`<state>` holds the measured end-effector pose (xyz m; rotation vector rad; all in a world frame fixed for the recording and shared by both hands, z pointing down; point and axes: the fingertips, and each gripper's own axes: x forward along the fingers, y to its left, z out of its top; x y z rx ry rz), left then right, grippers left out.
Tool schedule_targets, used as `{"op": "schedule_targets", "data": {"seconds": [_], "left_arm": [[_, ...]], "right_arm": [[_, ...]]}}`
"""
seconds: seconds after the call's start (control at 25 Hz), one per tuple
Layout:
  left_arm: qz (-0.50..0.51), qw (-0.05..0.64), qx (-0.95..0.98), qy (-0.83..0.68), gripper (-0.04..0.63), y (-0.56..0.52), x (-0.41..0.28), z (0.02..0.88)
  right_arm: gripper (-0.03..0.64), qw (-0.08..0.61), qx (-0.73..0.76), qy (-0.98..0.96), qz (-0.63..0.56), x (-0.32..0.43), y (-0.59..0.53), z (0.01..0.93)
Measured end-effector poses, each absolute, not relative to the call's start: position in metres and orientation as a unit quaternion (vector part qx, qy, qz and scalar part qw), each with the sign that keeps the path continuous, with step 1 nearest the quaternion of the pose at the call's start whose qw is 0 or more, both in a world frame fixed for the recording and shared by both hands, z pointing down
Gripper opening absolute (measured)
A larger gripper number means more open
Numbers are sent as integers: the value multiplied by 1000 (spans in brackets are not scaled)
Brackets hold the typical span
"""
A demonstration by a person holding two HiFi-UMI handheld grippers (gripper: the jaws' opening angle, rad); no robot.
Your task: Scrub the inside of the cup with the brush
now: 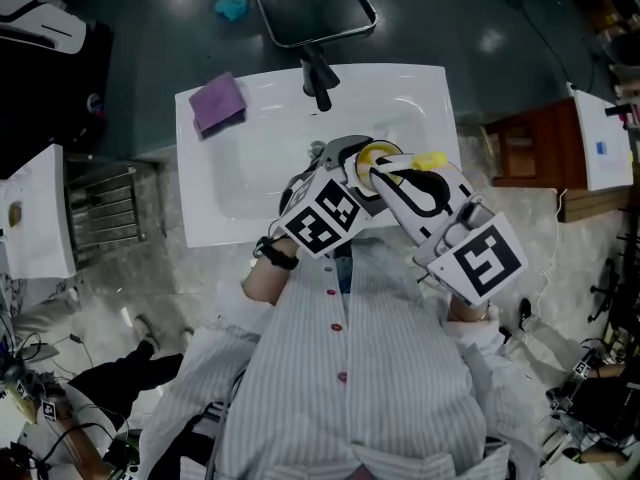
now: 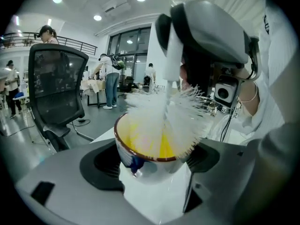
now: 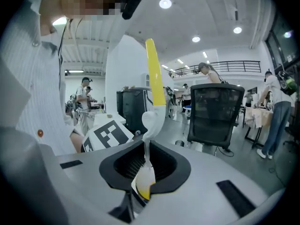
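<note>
Over the white sink I hold both grippers close together. My left gripper is shut on a cup that is yellow inside, white outside with a brown rim. In the left gripper view the cup sits tilted between the jaws of the left gripper, and the white bristles of the brush are down inside it. My right gripper is shut on the brush; its yellow handle end sticks out. In the right gripper view the yellow and white brush handle rises from the right gripper.
A black faucet stands at the sink's far rim, with a purple cloth on the far left corner. A black office chair is behind the sink, and a wooden cabinet to its right.
</note>
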<state>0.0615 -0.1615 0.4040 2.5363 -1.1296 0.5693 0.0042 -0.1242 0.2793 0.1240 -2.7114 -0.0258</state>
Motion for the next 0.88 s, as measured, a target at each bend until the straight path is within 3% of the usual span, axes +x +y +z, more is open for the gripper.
{"op": "schedule_targets", "data": {"seconds": [0.24,0.64,0.88], "left_arm": [[197,148,890,-385,407,-157,65,401],[178,142,890,-396,407,-154,52,392],[166,150,890,-397,407,-156,48,388]], "right_arm": [[52,232,12,-973,-6,-23,-132,280],[52,156,37,-981,108,-9,-168,267],[52,121,64,-984,111,16,-162,257]]}}
